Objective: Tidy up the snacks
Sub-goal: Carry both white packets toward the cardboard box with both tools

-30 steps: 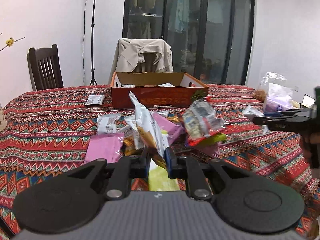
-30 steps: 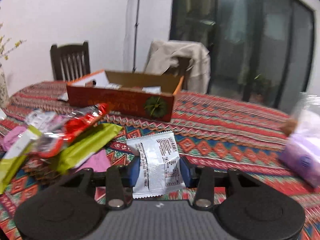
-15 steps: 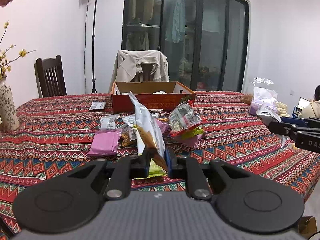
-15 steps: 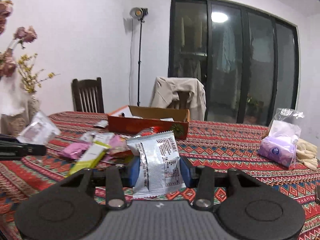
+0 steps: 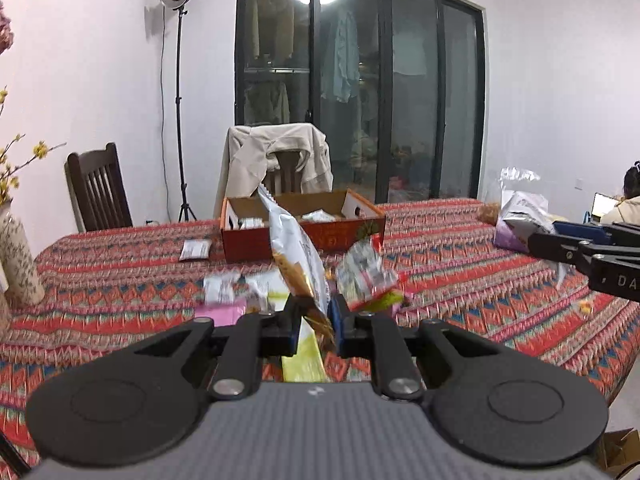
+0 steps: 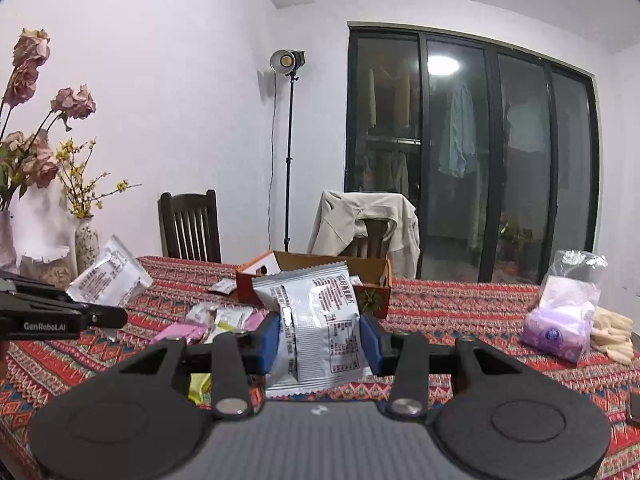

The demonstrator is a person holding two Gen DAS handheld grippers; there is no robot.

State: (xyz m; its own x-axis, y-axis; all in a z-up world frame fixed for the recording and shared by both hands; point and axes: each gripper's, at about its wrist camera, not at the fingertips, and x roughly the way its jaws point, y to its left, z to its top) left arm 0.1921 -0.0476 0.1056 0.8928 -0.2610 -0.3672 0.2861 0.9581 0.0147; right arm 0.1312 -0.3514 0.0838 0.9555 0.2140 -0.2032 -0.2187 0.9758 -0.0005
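Carrying two snack packets above the patterned surface [image 5: 460,248] toward the cardboard box [image 5: 304,236].

Biggest first: the box sits well back on the surface, with loose snacks [image 5: 240,300] heaped between it and both tools. The right hand-held gripper [image 6: 320,336] pinches a silver packet [image 6: 316,320] across its width; the left hand-held gripper [image 5: 314,320], nearly closed, clamps a tall packet [image 5: 296,264] edge-on. I'd bring each over the box's open top before letting go, low enough that neither flutters out.
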